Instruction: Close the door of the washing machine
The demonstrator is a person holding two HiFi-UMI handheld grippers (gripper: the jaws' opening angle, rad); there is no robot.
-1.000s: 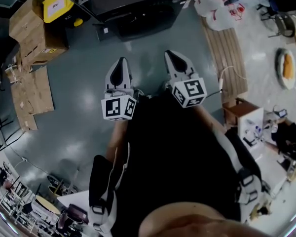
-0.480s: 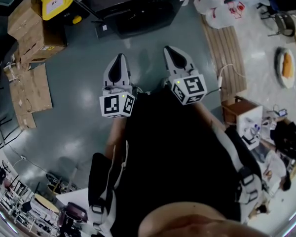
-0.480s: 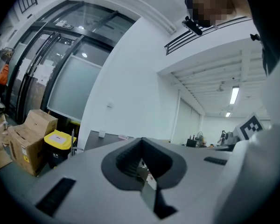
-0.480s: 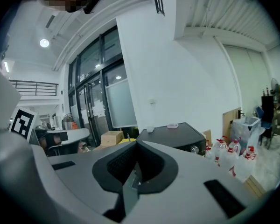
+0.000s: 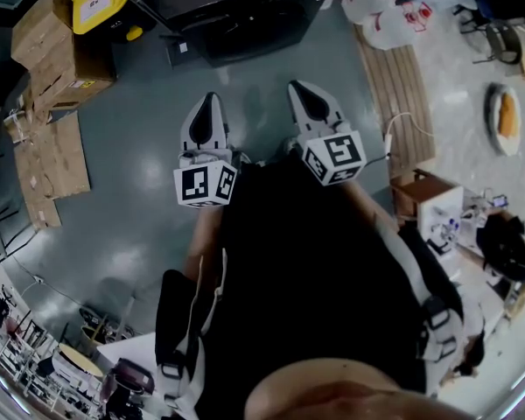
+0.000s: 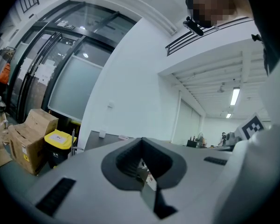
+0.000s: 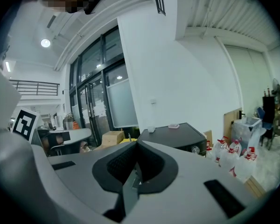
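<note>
The wedge-shaped grey plastic left gripper [image 5: 208, 108] and right gripper [image 5: 301, 94] are both clenched, empty. The boxy black washing machine [image 5: 245, 11] stands at twelve o'clock on the glossy grey floor [image 5: 140, 147].

The left tool [image 5: 206, 103] and the right tool [image 5: 300, 91] are side by side, a little apart, pointing ahead. Both are closed and empty.

Grey floor [image 5: 149, 147] with cardboard boxes [image 5: 52, 51], washing machine [image 5: 245, 7]

Workshop hall, cardboard boxes [image 5: 52, 55], yellow bin [image 5: 101, 3], glazed front [image 6: 70, 78], water jugs [image 7: 231, 155]
</note>
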